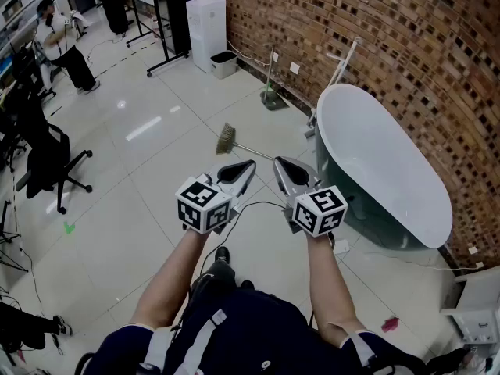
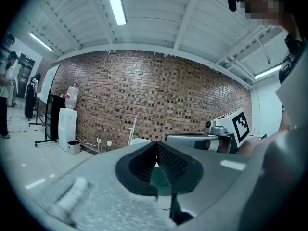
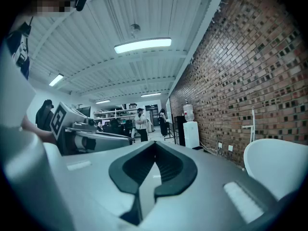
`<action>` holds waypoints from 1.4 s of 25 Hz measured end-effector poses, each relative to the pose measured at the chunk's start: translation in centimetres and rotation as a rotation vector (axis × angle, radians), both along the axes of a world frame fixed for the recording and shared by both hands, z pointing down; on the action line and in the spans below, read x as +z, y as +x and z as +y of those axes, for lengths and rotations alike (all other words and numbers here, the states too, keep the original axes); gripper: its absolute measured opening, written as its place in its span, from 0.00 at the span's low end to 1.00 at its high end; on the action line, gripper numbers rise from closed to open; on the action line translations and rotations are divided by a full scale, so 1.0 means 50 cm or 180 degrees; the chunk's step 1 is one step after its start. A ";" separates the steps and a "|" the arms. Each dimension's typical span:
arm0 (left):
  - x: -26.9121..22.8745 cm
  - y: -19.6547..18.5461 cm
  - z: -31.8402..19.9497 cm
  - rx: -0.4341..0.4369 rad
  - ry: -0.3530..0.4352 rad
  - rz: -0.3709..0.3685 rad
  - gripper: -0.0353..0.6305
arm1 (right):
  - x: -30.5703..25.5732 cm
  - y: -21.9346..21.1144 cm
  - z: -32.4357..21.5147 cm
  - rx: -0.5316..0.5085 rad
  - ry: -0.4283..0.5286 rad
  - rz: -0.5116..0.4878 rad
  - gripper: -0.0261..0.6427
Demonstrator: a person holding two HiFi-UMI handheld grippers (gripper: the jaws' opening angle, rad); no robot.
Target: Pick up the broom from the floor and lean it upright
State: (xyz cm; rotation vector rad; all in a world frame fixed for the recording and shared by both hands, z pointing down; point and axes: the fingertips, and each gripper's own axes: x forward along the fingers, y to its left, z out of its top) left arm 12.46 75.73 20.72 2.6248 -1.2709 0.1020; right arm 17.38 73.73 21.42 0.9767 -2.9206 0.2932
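Two tongs are held out side by side over the tiled floor (image 1: 156, 170), each carried on a bare forearm and pointing almost level, away from the person.

The left tongs (image 1: 248, 165) are closed tip to tip. Their own view shows the ribbed pads meeting with nothing between them (image 2: 156, 143). The right tongs (image 1: 280, 162) are closed the same way, the dark pads touching at the tips and holding nothing (image 3: 155, 143). Each tongs' view shows the other alongside, well clear of it.

The broom (image 1: 228, 139) lies flat on the floor just beyond the tips of both tongs, touched by neither. Its bristle head is at the left. Its thin handle runs to the right toward the bathtub (image 1: 383, 155), and the far end is hidden behind the right tongs.

The white bathtub stands on the floor along the brick wall (image 1: 406, 37), to the right of the tongs. Farther back along that wall are a water dispenser (image 1: 207, 22) and a small bin (image 1: 224, 63) just beside it. An office chair (image 1: 48, 158) stands near the left edge of the head view, and a person (image 1: 58, 41) sits in the far left corner.
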 end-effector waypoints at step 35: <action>0.222 0.029 -0.721 0.0926 -0.0475 0.0018 0.05 | 0.204 0.034 -0.670 0.0727 -0.0490 0.0156 0.04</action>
